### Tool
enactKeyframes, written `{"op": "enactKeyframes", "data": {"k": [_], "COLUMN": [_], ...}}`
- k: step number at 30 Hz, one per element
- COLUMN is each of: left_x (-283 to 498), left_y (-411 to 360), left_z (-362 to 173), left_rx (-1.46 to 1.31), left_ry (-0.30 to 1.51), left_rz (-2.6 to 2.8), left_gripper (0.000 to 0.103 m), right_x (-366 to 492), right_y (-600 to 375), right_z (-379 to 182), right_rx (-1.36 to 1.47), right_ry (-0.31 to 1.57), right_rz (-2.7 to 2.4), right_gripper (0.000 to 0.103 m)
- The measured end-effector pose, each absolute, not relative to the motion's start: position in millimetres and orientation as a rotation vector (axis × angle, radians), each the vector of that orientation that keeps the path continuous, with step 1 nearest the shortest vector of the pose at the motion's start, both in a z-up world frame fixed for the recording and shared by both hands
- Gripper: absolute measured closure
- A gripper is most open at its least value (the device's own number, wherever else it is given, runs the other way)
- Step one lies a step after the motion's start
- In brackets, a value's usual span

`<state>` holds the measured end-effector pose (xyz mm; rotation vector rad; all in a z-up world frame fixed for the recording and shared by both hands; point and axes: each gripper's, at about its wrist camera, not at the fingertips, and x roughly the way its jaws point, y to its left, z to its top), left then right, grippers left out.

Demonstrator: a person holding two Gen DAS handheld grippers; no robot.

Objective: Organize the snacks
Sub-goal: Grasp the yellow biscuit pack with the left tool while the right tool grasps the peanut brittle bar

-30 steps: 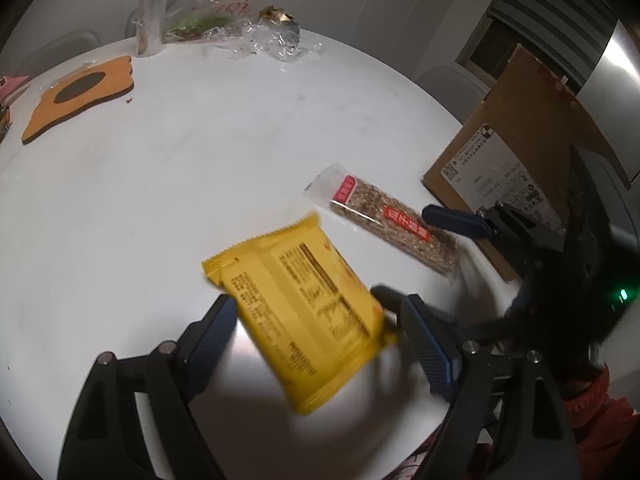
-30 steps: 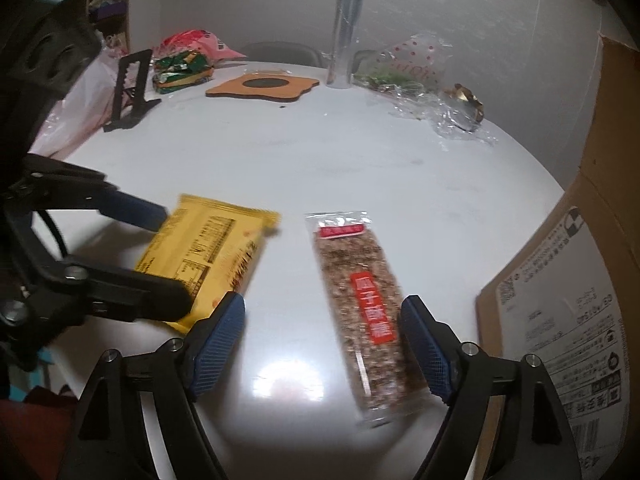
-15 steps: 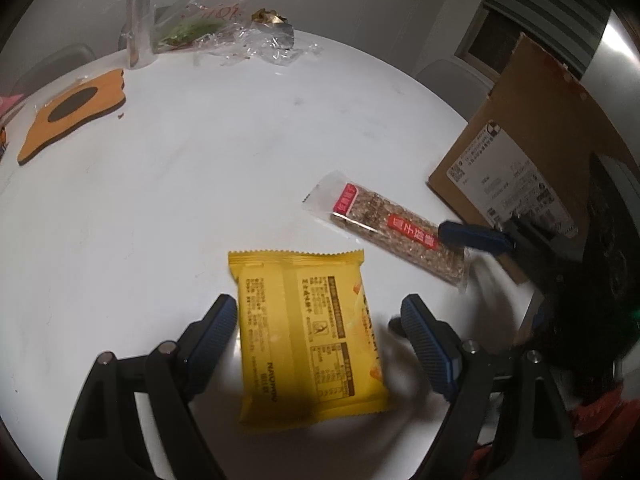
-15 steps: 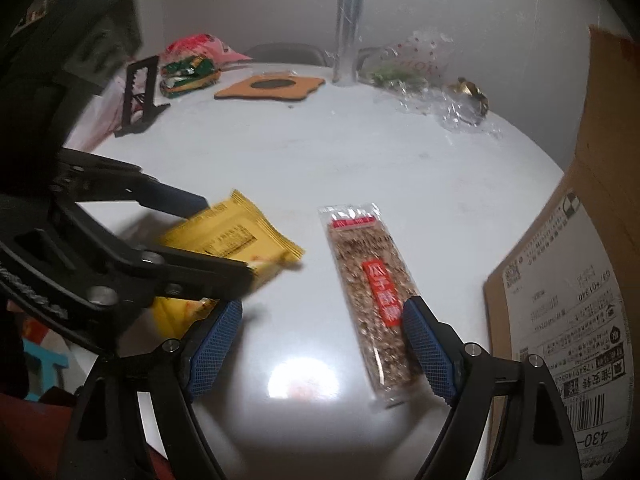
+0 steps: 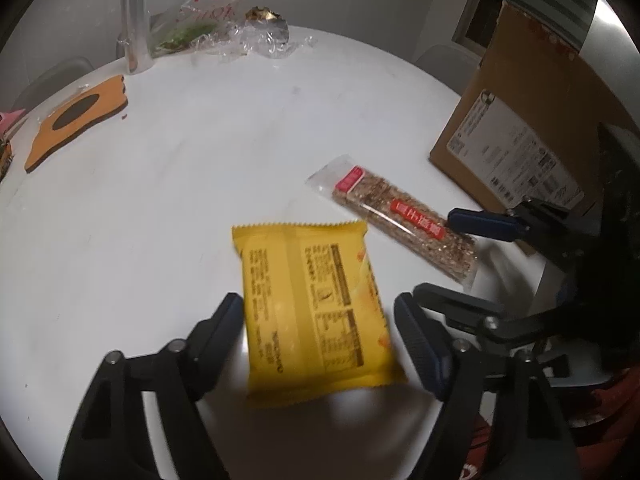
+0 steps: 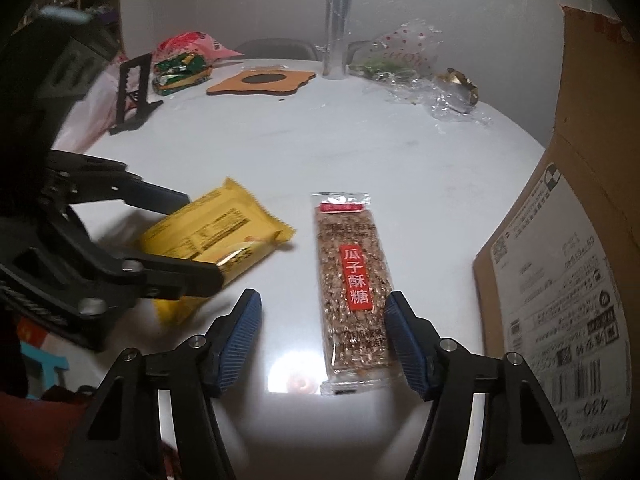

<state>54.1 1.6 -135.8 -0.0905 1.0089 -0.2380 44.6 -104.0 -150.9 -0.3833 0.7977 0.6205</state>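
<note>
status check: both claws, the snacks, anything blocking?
Left claw open, straddling yellow snack pack. Right claw open, around seed brittle bar on the table. Neither gripped. Cardboard box close on the right; nothing blocking.

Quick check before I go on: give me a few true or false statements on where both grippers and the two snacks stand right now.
1. The left gripper straddles the yellow snack packet, jaws open. True.
2. The right gripper is shut on the seed bar. False: its jaws are open around the bar.
3. The seed bar lies inside the cardboard box. False: it lies on the white table, beside the box.
4. The seed bar has a red label. True.
</note>
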Motion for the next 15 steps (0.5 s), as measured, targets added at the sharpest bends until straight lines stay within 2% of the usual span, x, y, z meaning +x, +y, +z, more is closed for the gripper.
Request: {"op": "enactKeyframes", "data": {"k": [3, 12, 15], "left_x": [51.1, 48.6, 48.3], "left_y": [6.5, 7.6, 5.4], "left_z": [-134.7, -134.1, -133.8], "left_rx": [-0.084, -0.060, -0.049], "left_ry": [1.011, 1.000, 0.993], "left_rz": [-0.238, -0.221, -0.231], "left_gripper": [0.035, 0.038, 0.039], "right_x": [41.5, 59.9, 63.0], "right_y": [-103.4, -105.3, -106.3], "right_z": [-149.1, -159.1, -158.7], "right_rx": [-0.360, -0.360, -0.341], "right_ry": [0.799, 0.806, 0.807], "right_rz": [0.627, 0.590, 0.598], "right_gripper": [0.042, 0.043, 0.055]}}
